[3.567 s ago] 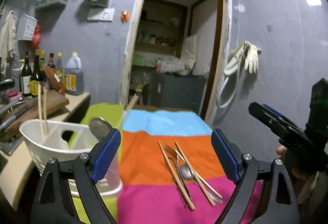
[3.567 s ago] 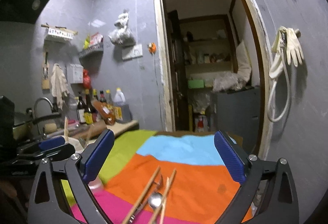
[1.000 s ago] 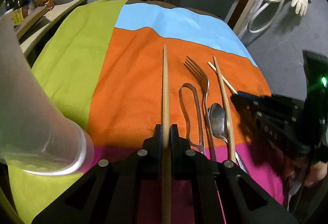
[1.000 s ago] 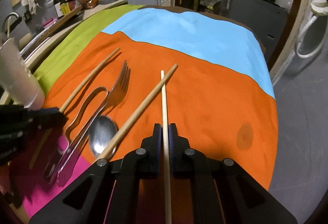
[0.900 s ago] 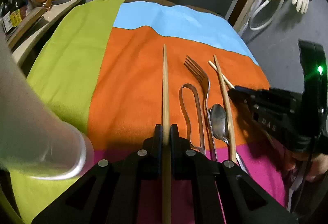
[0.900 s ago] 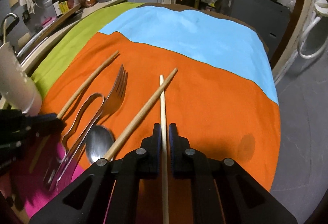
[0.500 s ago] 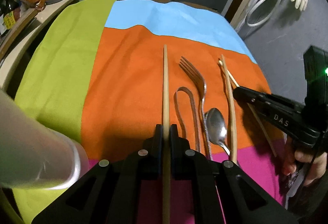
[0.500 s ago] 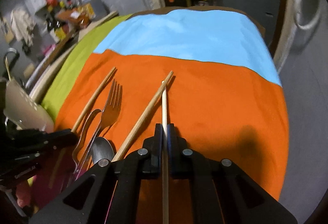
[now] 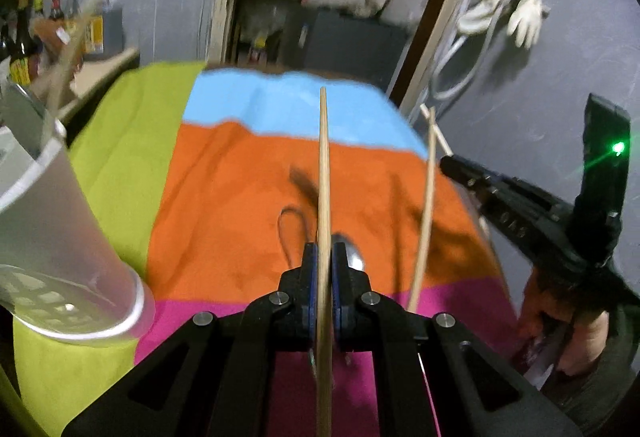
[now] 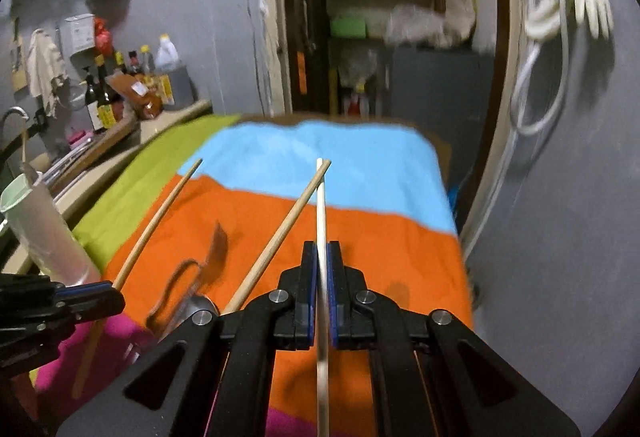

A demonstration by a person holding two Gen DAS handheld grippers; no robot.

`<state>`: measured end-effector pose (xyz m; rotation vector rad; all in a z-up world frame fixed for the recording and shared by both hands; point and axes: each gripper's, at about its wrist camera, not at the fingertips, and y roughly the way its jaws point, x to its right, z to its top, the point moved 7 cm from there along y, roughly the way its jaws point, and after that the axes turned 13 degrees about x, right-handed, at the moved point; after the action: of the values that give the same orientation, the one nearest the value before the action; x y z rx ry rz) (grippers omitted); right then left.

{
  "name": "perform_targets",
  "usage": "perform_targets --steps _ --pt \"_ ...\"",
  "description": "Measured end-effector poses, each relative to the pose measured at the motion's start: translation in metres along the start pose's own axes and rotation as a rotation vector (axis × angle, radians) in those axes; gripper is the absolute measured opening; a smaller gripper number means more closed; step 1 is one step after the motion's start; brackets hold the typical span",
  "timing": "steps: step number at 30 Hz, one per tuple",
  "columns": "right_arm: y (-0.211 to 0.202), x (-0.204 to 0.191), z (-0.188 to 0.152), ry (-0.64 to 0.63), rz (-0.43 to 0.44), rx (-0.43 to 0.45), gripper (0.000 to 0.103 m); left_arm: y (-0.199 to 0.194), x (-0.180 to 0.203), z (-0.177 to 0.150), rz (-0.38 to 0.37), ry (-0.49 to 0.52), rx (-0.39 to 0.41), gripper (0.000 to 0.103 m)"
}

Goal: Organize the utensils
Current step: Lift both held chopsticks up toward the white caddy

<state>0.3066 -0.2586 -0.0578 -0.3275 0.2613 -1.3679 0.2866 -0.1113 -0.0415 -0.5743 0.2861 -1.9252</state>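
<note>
The left claw (image 9: 324, 261) is squeezed tight on 1 wooden chopstick (image 9: 323, 173). The stick points forward over the striped cloth (image 9: 224, 205) on the desk.

The right claw (image 10: 320, 261) is squeezed tight on a paler chopstick (image 10: 320, 205). This stick also points forward over the cloth.

A third chopstick (image 10: 280, 233) lies slanted just left of the right claw. Its far tip crosses the tip of the paler chopstick. I cannot tell if it rests on the cloth.

A fork (image 10: 218, 241), a spoon (image 9: 354, 257) and a thin metal loop (image 9: 290, 233) lie on the orange stripe between the 2 claws. They look blurry.

A white plastic holder (image 9: 52, 237) stands at the left side of the desk, on the green stripe. A hand (image 9: 560, 317) grips the handle of the right claw.
</note>
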Motion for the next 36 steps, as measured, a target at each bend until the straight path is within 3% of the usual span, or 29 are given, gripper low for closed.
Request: perform_targets --steps 9,16,23,36 --pt "-0.020 -0.038 0.044 -0.009 0.063 0.214 0.003 -0.047 -0.008 0.047 -0.015 -0.045 0.284 0.004" --pt "-0.047 -0.070 0.075 0.047 0.159 0.407 0.003 -0.089 -0.014 0.073 -0.014 -0.022 0.448 0.004" --pt "-0.072 -0.110 0.108 0.100 0.272 0.546 0.003 -0.129 -0.041 0.101 0.011 -0.037 0.560 0.004" --pt "-0.088 -0.179 0.140 0.150 0.408 0.668 0.003 -0.187 -0.094 0.127 0.102 -0.062 0.680 0.004"
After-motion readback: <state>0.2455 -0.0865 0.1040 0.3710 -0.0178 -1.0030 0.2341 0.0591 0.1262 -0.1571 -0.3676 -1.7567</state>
